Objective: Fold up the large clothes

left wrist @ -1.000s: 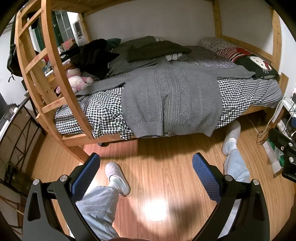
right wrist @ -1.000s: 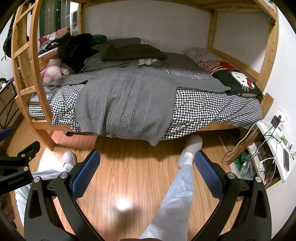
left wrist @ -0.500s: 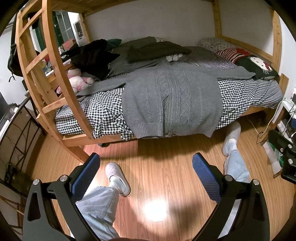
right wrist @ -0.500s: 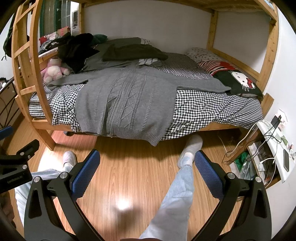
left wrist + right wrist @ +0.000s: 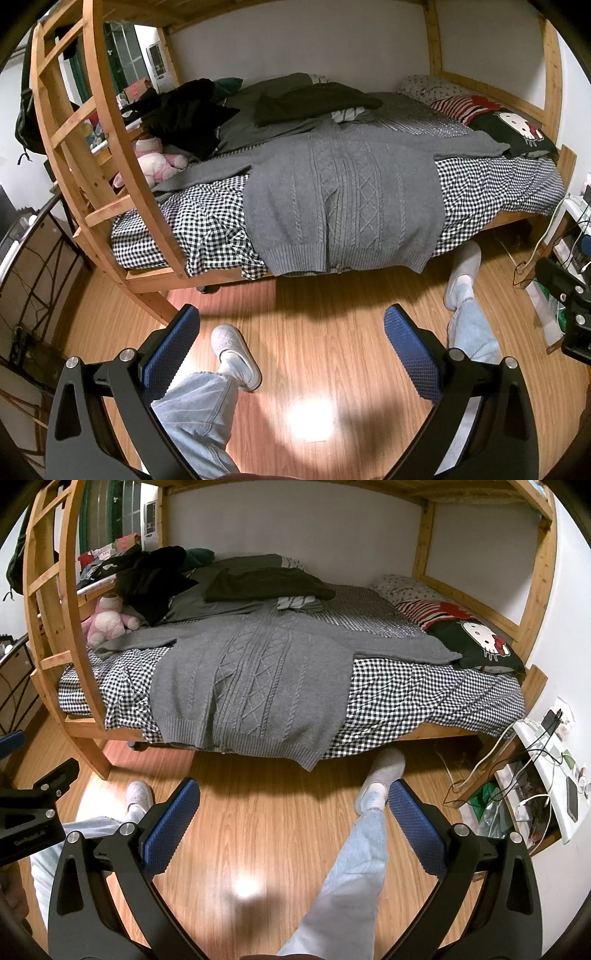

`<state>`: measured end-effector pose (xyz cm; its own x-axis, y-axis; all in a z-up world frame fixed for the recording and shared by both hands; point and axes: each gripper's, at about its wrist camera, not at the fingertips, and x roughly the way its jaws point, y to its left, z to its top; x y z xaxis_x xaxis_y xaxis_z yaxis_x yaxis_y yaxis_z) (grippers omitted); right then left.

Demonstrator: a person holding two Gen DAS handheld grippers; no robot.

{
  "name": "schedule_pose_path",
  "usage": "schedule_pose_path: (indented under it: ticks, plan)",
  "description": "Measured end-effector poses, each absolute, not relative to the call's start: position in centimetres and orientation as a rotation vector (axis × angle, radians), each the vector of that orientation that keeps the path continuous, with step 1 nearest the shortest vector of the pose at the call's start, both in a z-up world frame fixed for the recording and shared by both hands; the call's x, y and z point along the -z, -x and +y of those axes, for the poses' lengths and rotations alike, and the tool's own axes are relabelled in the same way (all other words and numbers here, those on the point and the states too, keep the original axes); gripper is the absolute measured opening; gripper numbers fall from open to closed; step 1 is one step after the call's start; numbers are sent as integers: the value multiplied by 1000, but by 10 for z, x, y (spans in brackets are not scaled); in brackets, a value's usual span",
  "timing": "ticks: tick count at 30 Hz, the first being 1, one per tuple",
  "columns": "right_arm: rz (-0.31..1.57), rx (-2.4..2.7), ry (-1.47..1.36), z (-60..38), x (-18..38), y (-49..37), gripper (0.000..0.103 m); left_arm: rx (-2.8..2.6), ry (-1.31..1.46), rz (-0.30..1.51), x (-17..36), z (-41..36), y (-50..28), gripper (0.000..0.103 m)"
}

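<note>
Both tongs [image 5: 291, 336] [image 5: 293, 810] wide apart, off sweater [image 5: 343, 199].

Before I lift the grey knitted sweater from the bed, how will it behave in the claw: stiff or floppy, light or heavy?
Probably floppy: the grey sweater drapes over the bed edge, its hem hanging. Its thick cable knit suggests some weight, so the unheld parts would likely sag and stretch. The ribbed hem should give the open left claw and right claw decent grip.
</note>
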<state>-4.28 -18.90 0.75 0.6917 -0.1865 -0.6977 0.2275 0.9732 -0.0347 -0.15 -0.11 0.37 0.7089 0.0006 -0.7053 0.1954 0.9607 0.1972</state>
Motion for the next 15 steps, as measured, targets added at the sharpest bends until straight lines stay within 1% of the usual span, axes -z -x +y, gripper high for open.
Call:
schedule_pose_path:
  ticks: [15]
  plan:
    - [770, 226, -58, -188, -7, 43, 100, 112, -272, 775, -4, -2, 3, 99]
